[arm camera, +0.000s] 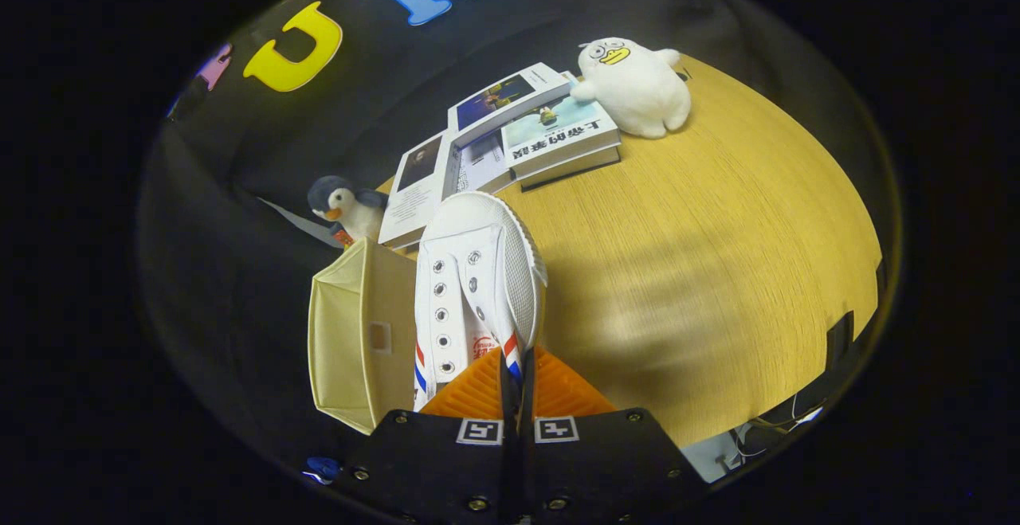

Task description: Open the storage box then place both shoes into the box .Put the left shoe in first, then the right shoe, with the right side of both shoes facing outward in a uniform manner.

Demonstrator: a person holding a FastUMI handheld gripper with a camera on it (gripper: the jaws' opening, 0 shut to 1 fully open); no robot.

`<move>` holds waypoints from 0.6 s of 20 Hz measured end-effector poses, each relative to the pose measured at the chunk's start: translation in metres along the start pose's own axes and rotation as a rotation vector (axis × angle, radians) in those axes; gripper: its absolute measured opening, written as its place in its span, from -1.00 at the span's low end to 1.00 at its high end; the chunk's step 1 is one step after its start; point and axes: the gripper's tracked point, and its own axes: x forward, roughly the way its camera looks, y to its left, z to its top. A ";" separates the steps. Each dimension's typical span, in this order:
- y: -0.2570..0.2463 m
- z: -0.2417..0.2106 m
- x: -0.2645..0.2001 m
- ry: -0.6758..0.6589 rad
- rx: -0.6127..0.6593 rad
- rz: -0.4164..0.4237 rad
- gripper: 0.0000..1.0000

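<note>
1. Storage box (355, 334), cream fabric, lies left of the jaws with its open mouth showing; a penguin plush (347, 208) sits just beyond it.
2. Gripper (516, 366): orange jaws clenched nearly together on the collar of a white canvas sneaker (474, 286), which points away, beside the box; whether it is the left or right shoe is hard to tell.
3. Stacked books (510, 139) lie beyond the toe on the wooden desk (717, 254).
4. White duck plush (636, 85) rests against the books' right end.

Round wooden table (717, 254), black cloth wall (239, 158) behind, soft light patch across the tabletop
</note>
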 end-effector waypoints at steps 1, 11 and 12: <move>0.009 0.001 -0.002 -0.005 -0.008 0.005 -1.00; 0.101 -0.008 0.010 -0.004 -0.076 0.078 -1.00; 0.110 -0.010 0.014 0.000 -0.086 0.081 -0.99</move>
